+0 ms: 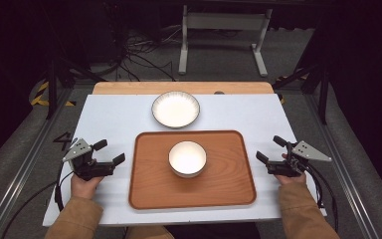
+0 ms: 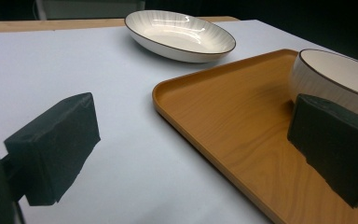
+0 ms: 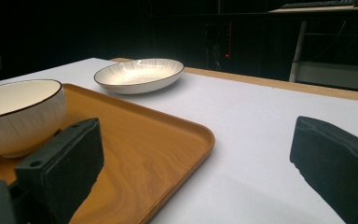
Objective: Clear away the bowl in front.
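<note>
Wooden tray (image 1: 149, 194) with a white bowl (image 1: 187, 158) on it, lower centre of the high view, a gripper at each side.

The tray was orange-brown with rounded corners and a raised rim, lying on the white table (image 1: 114, 119); the ribbed, dark-rimmed bowl sat at its middle, and a shallow matching dish (image 1: 175, 109) stood just above it in the frame. The left gripper (image 1: 110, 151) at lower left and the right gripper (image 1: 269, 148) at lower right both had jaws spread wide, holding and touching nothing.
</note>
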Tool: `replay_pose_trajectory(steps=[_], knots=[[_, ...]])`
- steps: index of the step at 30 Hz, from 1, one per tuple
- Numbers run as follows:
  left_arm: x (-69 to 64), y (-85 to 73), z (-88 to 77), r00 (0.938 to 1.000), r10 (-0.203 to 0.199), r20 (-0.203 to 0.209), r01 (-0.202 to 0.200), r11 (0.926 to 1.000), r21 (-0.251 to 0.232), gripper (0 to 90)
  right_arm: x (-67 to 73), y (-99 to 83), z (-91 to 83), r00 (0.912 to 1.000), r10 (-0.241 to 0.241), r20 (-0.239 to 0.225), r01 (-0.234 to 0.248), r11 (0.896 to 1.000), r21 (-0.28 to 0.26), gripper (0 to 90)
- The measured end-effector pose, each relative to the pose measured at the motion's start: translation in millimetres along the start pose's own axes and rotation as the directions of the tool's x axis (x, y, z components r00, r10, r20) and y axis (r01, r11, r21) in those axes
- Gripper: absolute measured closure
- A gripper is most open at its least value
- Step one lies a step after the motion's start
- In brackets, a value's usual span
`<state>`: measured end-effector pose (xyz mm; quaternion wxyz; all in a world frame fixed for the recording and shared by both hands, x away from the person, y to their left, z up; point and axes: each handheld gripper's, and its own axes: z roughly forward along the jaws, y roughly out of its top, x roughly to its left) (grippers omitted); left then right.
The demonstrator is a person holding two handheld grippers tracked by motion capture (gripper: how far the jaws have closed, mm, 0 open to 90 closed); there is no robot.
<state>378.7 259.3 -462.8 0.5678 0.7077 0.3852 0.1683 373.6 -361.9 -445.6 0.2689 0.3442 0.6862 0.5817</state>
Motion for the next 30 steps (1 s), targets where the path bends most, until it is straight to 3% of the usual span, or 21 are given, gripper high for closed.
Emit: replay_pose_trajectory(steps=[9,17,30], knots=[[-4.6,-1.7,4.8,0.9993,0.036,-0.011,-0.035,0.9984,0.044,3.3,0.9,-0.6,0.7,1.0000,-0.002,-0.001,0.002,1.000,0.007,3.1],[-8.6,-1.8,9.9,0.9972,0.054,-0.052,-0.048,0.9916,0.120,4.3,0.7,-1.9,2.9,1.0000,-0.006,0.002,0.006,1.000,0.024,3.1],[-8.4,-2.1,9.7,0.9979,0.050,-0.040,-0.046,0.9932,0.107,4.5,0.7,-1.9,3.0,1.0000,-0.004,0.000,0.004,1.000,0.022,3.1]])
